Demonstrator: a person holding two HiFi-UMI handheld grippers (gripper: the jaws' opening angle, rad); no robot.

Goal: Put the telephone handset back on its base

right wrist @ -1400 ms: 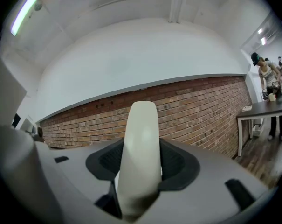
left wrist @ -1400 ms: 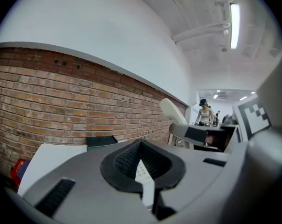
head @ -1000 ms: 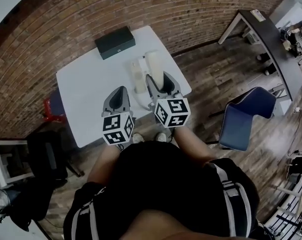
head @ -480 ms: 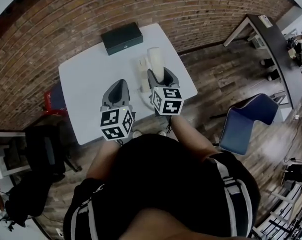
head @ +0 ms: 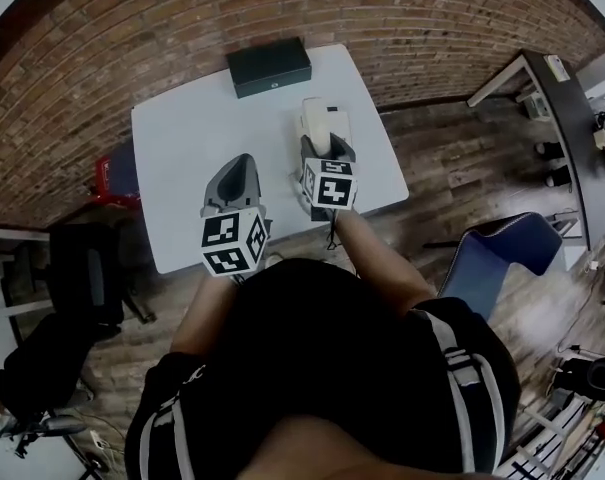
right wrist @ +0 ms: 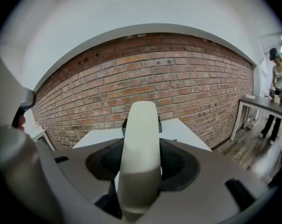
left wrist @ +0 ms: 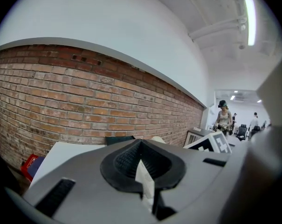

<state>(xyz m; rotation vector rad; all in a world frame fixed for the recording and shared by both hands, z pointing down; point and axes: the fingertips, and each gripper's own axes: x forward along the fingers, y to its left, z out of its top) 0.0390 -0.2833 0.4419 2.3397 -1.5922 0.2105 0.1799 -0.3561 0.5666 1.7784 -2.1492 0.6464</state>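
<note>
A cream telephone handset (head: 319,123) is gripped in my right gripper (head: 325,148), held above the right half of the white table (head: 182,148). In the right gripper view the handset (right wrist: 141,139) stands between the shut jaws and points at the brick wall. The phone's base cannot be made out in the head view; the right gripper and handset cover that spot. My left gripper (head: 240,163) hovers over the table's front edge, left of the right one, shut, with nothing held. In its own view my left gripper (left wrist: 141,158) faces the wall.
A dark box (head: 269,65) lies at the table's far edge, also visible as the dark box (left wrist: 120,139). A blue chair (head: 502,253) stands at the right, a dark desk (head: 572,108) beyond it. A red item (head: 110,173) and a black chair (head: 82,288) are at the left.
My right gripper has moved forward over the table with the handset in it. The white base seen beside it a second ago is now out of sight. The left gripper has barely moved.
</note>
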